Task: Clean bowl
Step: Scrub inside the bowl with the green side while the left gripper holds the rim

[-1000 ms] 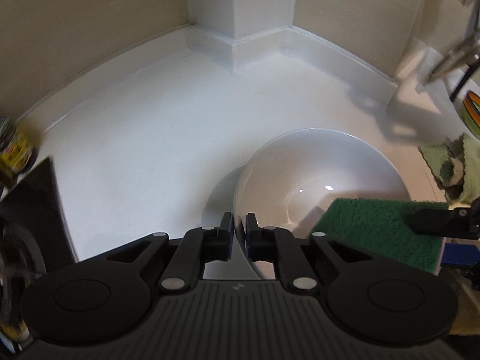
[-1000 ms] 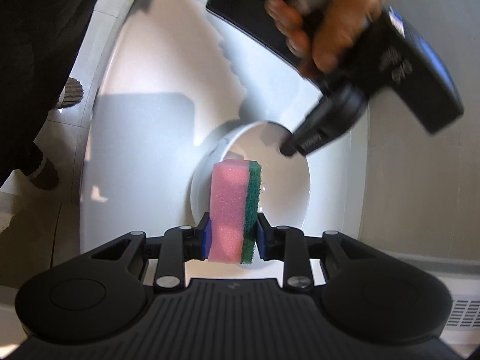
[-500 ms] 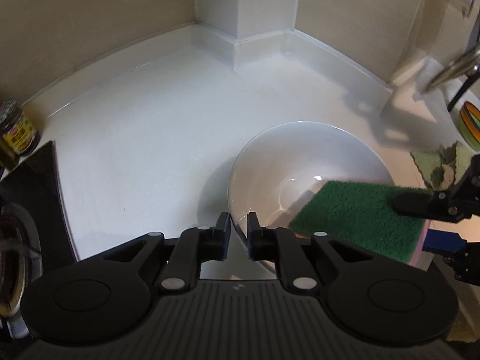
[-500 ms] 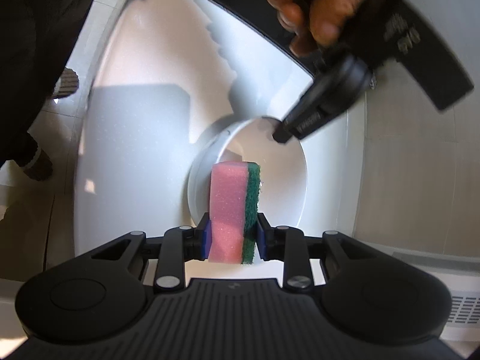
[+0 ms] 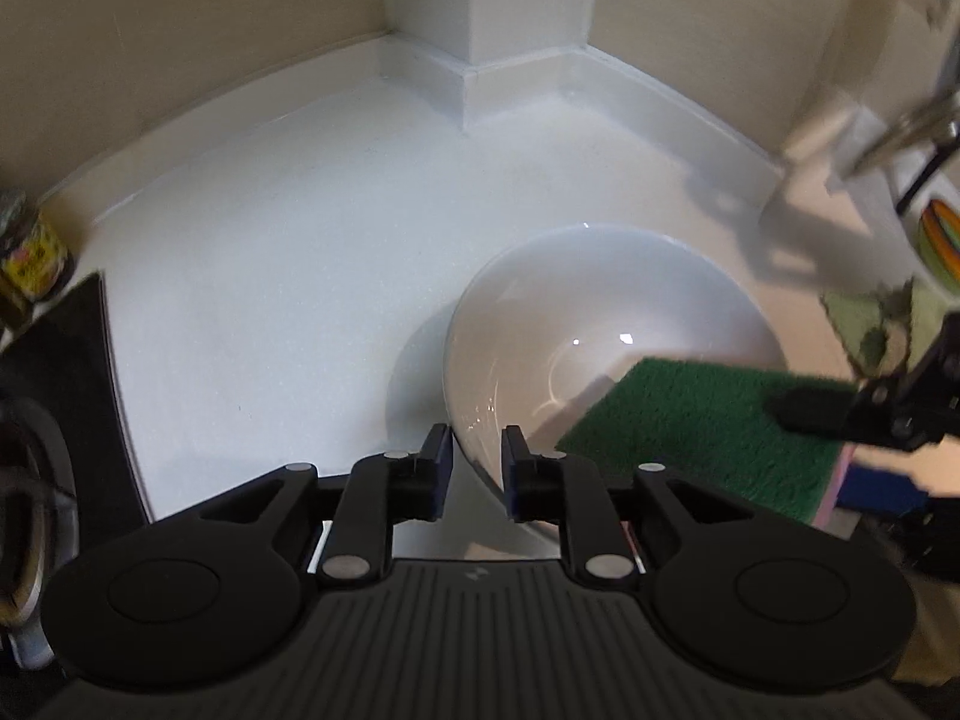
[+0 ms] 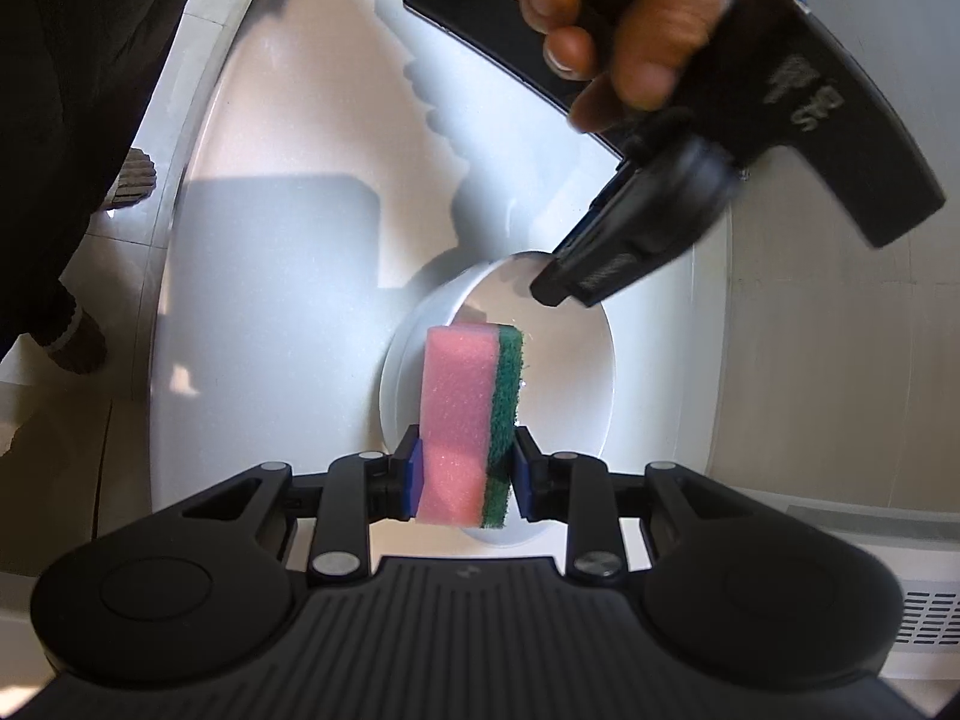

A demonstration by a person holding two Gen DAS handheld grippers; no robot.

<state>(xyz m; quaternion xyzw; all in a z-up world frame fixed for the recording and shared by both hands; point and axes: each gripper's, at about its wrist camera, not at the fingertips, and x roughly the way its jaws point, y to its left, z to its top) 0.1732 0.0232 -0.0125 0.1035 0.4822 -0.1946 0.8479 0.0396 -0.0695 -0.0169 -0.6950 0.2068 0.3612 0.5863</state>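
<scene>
Bowl [image 5: 606,324] rim sits right between the fingers of my left gripper [image 5: 475,468], whose jaws are opening at this moment; a gap shows on each side of the rim, so the pads no longer press on it. The white bowl rests on the white counter [image 5: 270,276], nearer its front edge than the back corner, tilted so its hollow faces away from me and toward the right. My right gripper [image 6: 465,474] is clamped on the sponge [image 6: 471,420], pink foam to the left pad, green scouring face to the right. The sponge stands on end, its long axis running forward along the fingers and its far end reaching over the bowl's near rim. Seen from the left wrist, that green face lies across the right side of the bowl's hollow, just beside the inner wall. My judgement: the wipe belongs to the right hand, which is already at the bowl, and with the left letting go the bowl may slide or rock under the sponge.
</scene>
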